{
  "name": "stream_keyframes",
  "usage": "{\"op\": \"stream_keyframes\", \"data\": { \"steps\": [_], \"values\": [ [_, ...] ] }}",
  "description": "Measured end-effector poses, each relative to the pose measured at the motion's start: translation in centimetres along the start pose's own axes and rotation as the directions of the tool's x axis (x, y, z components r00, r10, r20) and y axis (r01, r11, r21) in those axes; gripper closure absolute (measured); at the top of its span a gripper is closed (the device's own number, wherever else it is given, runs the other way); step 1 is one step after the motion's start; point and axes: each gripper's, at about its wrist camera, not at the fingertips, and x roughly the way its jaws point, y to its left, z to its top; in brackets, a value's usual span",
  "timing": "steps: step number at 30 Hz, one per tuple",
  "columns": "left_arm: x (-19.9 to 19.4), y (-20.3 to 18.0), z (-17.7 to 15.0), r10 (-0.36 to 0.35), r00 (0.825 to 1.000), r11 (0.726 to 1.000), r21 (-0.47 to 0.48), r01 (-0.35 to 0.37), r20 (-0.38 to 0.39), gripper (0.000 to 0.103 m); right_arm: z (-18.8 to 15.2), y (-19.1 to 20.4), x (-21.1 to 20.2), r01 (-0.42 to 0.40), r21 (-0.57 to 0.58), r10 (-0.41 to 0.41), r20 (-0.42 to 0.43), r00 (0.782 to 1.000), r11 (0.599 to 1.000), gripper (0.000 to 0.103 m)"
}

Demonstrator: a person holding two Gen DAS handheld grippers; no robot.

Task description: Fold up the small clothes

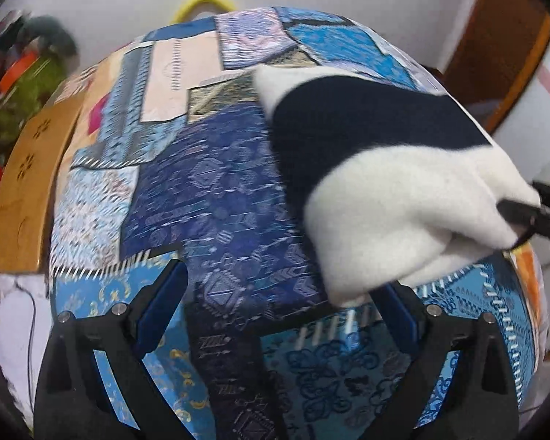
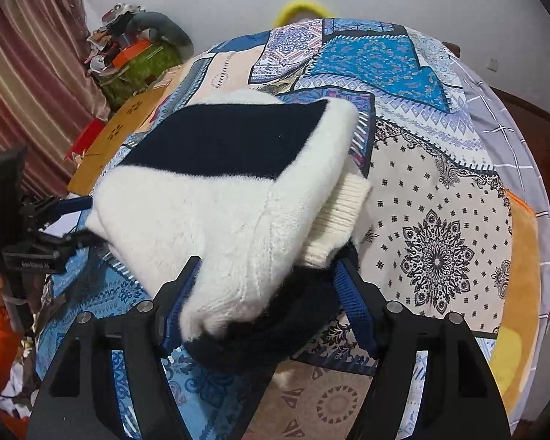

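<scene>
A small white and navy knit sweater (image 2: 238, 190) lies folded on a patchwork blue bedspread (image 2: 440, 220); it also shows in the left wrist view (image 1: 385, 168) at the right. My right gripper (image 2: 267, 293) has its jaws wide apart around the sweater's near edge, with the cloth lying between the fingers. My left gripper (image 1: 286, 293) is open, its right finger beside the sweater's near white corner, nothing held. The right gripper's tips (image 1: 531, 212) show at the sweater's right edge in the left wrist view. The left gripper (image 2: 69, 220) appears at the sweater's left edge in the right wrist view.
A wooden headboard or table edge (image 1: 22, 190) runs along the left. A cluttered green box (image 2: 139, 66) stands at the back left by a striped curtain (image 2: 25, 102). A yellow ring (image 2: 300, 9) sits behind the bed. An orange blanket (image 2: 520, 293) lies at the right.
</scene>
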Motion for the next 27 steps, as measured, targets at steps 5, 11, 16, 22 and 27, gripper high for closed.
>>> {"op": "stream_keyframes", "data": {
  "steps": [5,11,16,22,27],
  "values": [
    [-0.3,2.5,-0.7,-0.007,1.0,0.995,-0.096,0.006,-0.008,0.004,-0.1,0.0,0.0,0.014,-0.015,-0.014,0.0,1.0,1.0,0.029],
    [-1.7,3.0,-1.4,0.084,0.996,0.995,-0.058,-0.083,0.005,0.004,-0.2,-0.2,-0.7,0.025,-0.006,-0.025,0.009,1.0,1.0,0.027],
    [-3.4,4.4,0.2,0.01,0.998,0.993,-0.12,-0.004,0.056,0.004,0.3,-0.5,-1.4,0.011,0.018,-0.011,0.028,1.0,1.0,0.024],
    [-1.0,3.0,3.8,-0.179,0.984,0.97,-0.164,0.179,0.016,0.004,1.4,-2.2,0.1,-0.076,0.143,0.076,0.008,0.997,0.987,0.021],
    [2.6,2.1,5.8,-0.323,0.946,0.92,-0.245,0.306,-0.034,0.004,1.4,-4.2,2.7,-0.157,0.267,0.169,-0.02,0.985,0.951,0.013]
  ]
}}
